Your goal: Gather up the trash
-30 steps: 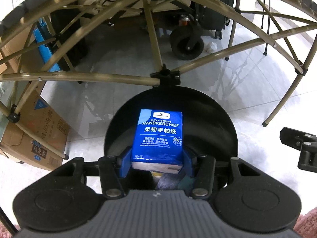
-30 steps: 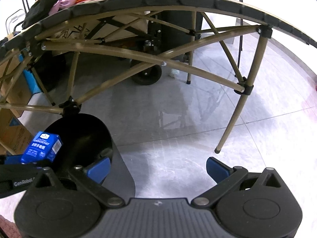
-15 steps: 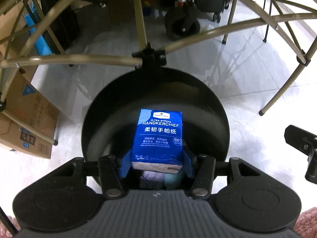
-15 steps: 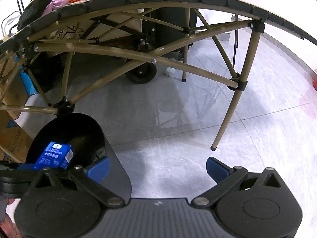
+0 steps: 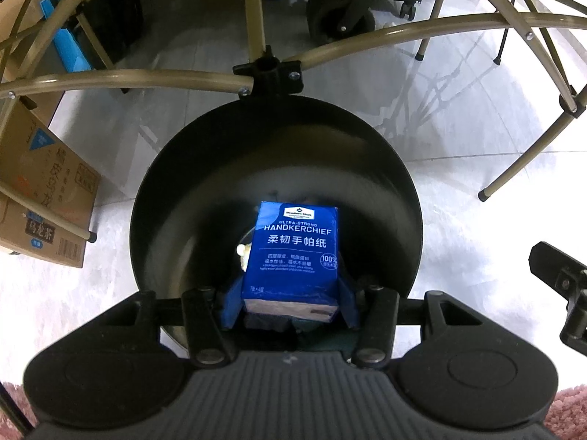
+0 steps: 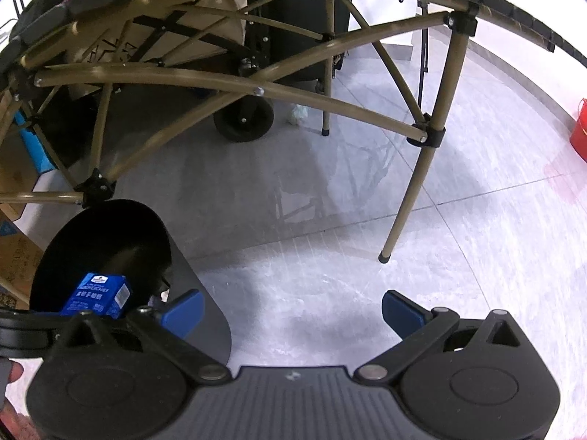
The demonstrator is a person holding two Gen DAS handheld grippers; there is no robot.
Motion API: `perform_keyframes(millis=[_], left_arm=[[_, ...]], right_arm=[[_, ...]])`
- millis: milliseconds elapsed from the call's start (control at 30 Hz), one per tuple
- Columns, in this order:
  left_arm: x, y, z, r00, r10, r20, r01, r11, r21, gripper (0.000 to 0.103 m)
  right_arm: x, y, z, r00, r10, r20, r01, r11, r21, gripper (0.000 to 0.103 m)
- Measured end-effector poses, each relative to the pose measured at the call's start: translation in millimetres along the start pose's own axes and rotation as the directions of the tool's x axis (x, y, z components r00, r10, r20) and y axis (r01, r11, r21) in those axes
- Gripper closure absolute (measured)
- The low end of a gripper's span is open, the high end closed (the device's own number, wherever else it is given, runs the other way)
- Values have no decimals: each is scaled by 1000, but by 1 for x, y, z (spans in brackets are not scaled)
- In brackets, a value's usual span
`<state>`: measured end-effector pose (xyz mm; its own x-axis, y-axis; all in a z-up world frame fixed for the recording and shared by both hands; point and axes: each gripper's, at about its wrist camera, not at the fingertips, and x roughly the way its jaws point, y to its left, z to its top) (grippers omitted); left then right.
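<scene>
My left gripper (image 5: 290,302) is shut on a blue handkerchief tissue pack (image 5: 293,256), its blue pads pressed on both sides. It hangs over the mouth of a round black trash bin (image 5: 183,190), where some trash shows at the bottom beneath the pack. In the right wrist view the same tissue pack (image 6: 97,295) sits above the black bin (image 6: 95,234) at the lower left. My right gripper (image 6: 291,311) stands open over bare floor, nothing between its blue fingers.
A folding table's tan metal legs (image 5: 128,77) cross just behind the bin, with a black joint (image 5: 269,75) at its far rim. Cardboard boxes (image 5: 40,198) stand at left, a wheeled cart (image 6: 244,121) behind. A red container (image 6: 579,132) sits at far right on the pale tiled floor.
My left gripper has tilted downward and sunk toward the bin with the pack, so the bin's opening fills more of its view. The right gripper has barely moved and stays open.
</scene>
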<state>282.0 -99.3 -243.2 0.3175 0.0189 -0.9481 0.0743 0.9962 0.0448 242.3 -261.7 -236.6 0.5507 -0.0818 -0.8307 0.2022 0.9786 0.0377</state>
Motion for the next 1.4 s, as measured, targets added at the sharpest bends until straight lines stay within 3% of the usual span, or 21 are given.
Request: perform_keyframes(millis=[67,133,200,300,667,1400], left_arm=[[0,-1,1,1000,0,-7,0,1000,0,49],[0,-2,1,1000,10,-13,-10,1000,9,41],[-1,-5,1,1000,20,-7,-20,1000,21,20],[-6,-7,1,999,43,15,-43,998,36,1],[-3,2,3,998,55,-14,-55,998,22,0],[-10,-1,2,999,43,-2,-43,999,13,0]], right_arm=[[2,-2,0,1000,0,-8,0,1000,8,0],[4,-2,0,1000,-1,-14,1,1000,17,0],[5,-2,0,1000,-2,-16,2,1000,19,0],[5,-2,0,1000,-3,-17,4,1000,18,0],[9,1,-1,1000,-3,-27,4,1000,15,0],[9,3,0,1000,-2,-26,2,1000,14,0]])
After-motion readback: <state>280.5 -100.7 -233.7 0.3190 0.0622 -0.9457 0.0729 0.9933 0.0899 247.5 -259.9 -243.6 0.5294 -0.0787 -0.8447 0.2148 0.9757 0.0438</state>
